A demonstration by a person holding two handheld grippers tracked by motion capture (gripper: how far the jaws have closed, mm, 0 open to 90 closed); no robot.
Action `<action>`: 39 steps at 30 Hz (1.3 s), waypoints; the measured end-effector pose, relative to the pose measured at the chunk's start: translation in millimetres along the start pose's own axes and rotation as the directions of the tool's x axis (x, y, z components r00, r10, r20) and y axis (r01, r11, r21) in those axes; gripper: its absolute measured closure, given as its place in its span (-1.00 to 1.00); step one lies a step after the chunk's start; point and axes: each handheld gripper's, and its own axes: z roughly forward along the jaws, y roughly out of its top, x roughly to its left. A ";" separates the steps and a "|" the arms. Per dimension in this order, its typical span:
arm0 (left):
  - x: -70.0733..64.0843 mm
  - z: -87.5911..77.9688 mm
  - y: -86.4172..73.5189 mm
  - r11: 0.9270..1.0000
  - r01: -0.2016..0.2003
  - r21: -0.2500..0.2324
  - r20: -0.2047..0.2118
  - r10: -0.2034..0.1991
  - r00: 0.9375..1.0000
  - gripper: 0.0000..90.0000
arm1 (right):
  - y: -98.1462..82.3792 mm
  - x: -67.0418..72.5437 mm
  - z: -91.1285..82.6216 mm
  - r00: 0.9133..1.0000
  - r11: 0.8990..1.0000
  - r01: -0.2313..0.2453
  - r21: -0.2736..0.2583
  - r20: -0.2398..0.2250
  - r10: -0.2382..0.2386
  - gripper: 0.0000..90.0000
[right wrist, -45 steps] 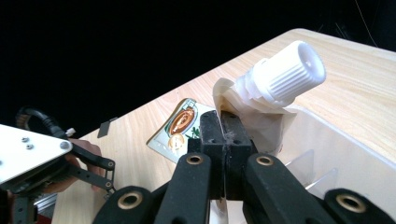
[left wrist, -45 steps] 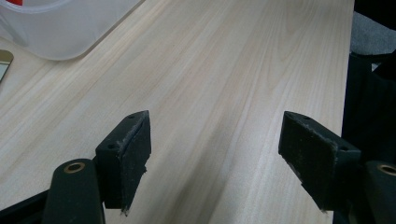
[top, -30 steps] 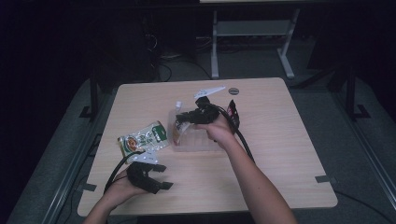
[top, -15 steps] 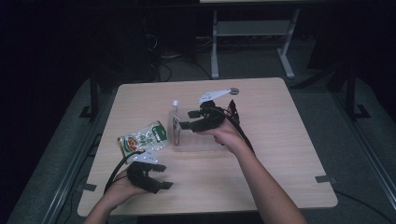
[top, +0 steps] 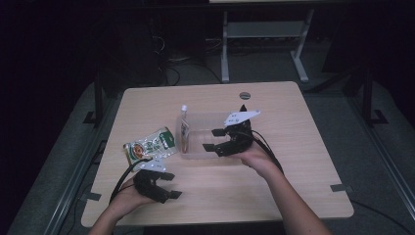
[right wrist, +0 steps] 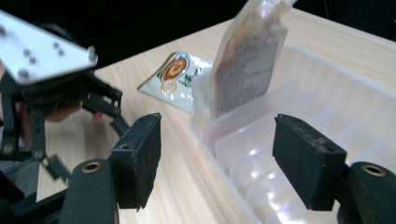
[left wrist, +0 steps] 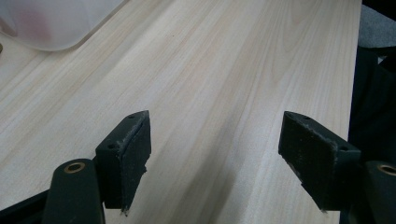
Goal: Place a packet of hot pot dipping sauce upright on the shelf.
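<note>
Pale wood bench (top: 293, 161), seen from the high view, carries a clear plastic divided container (top: 198, 120) near its centre. A spouted pouch (top: 184, 129) stands upright in the container's left end, white cap on top. A green and white snack packet (top: 149, 145) lies flat on the bench just left of the container; its print cannot be read at this range. The right gripper (top: 211, 139) hovers over the container's right part, jaws wide and empty. The left gripper (top: 172, 185) rests low at the near left of the bench, jaws wide, nothing between them. A small round dark fitting (top: 244, 95) sits in the bench top near the far edge.

Left gripper view: both pads stand well apart over bare wood grain, with a corner of the container (left wrist: 51, 23) at upper left.

Right gripper view: the pouch (right wrist: 247, 60) leans in the end compartment, its back panel bearing small printed text too fine to read. The snack packet (right wrist: 175, 77) shows a round brown emblem, its lettering illegible. The left gripper (right wrist: 70, 112) appears farther off at left.

Against one second ago: the right gripper then sat closed at the pouch over the container; its jaws have just been opening, the pouch now stands free, and the gripper has drawn back to the right. The left gripper is unchanged.
</note>
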 end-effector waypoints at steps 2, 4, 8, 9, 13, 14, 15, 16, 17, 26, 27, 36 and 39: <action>-0.5 0.0 0.0 1.000 0.000 -0.001 0.001 0.000 1.000 -0.44 | -6.7 1.6 -4.1 1.000 1.000 0.004 0.007 0.004 -0.004 -0.29; -0.7 0.1 -0.1 1.000 0.002 -0.001 0.001 -0.002 1.000 -0.44 | -12.9 3.6 -8.8 1.000 1.000 0.001 0.010 0.009 -0.001 -0.29; -1.5 0.9 -0.3 1.000 0.013 -0.005 0.004 -0.013 1.000 -0.44 | -25.5 8.0 -17.0 1.000 1.000 -0.003 0.023 0.017 0.003 -0.29; -1.7 0.9 -0.3 1.000 0.011 -0.007 0.003 -0.011 1.000 -0.44 | -28.8 8.8 -18.6 1.000 1.000 -0.006 0.029 0.019 0.006 -0.29; -3.1 0.7 -0.6 1.000 0.018 -0.014 0.005 -0.018 1.000 -0.44 | -42.0 11.6 -25.8 1.000 0.999 -0.009 0.047 0.030 0.007 -0.29; -2.3 0.6 -0.5 1.000 0.007 -0.009 0.003 -0.007 1.000 -0.44 | -44.7 12.1 -27.4 0.999 0.999 -0.009 0.048 0.035 0.007 -0.29; -1.9 1.1 -0.5 1.000 0.003 -0.006 0.004 -0.003 1.000 -0.44 | -46.8 12.6 -29.0 0.999 0.998 -0.008 0.056 0.043 0.006 -0.29; -2.0 1.2 -0.5 1.000 0.000 -0.002 0.003 0.000 1.000 -0.44 | -50.5 13.0 -31.4 0.999 0.998 -0.011 0.059 0.047 0.008 -0.29; -2.0 1.3 -0.5 1.000 -0.002 -0.002 0.003 0.002 1.000 -0.44 | -53.0 12.7 -33.2 0.999 0.998 -0.011 0.059 0.046 0.008 -0.30; -4.0 0.1 -2.1 1.000 0.010 -0.011 0.006 -0.010 1.000 -0.44 | -76.0 14.6 -46.6 0.996 0.996 -0.040 0.078 0.083 0.034 -0.34; -3.0 -0.8 -2.0 1.000 0.001 -0.011 0.001 -0.001 1.000 -0.44 | -79.4 15.5 -48.1 0.996 0.996 -0.041 0.083 0.088 0.033 -0.35; 2.2 -13.5 -3.8 1.000 -0.007 -0.009 -0.031 0.007 0.999 -0.44 | -115.6 16.7 -71.9 0.984 0.989 -0.092 0.116 0.164 0.073 -0.41; 3.3 -18.1 -4.5 1.000 0.002 -0.013 -0.043 -0.003 0.999 -0.44 | -125.4 17.2 -78.2 0.980 0.985 -0.120 0.123 0.175 0.098 -0.43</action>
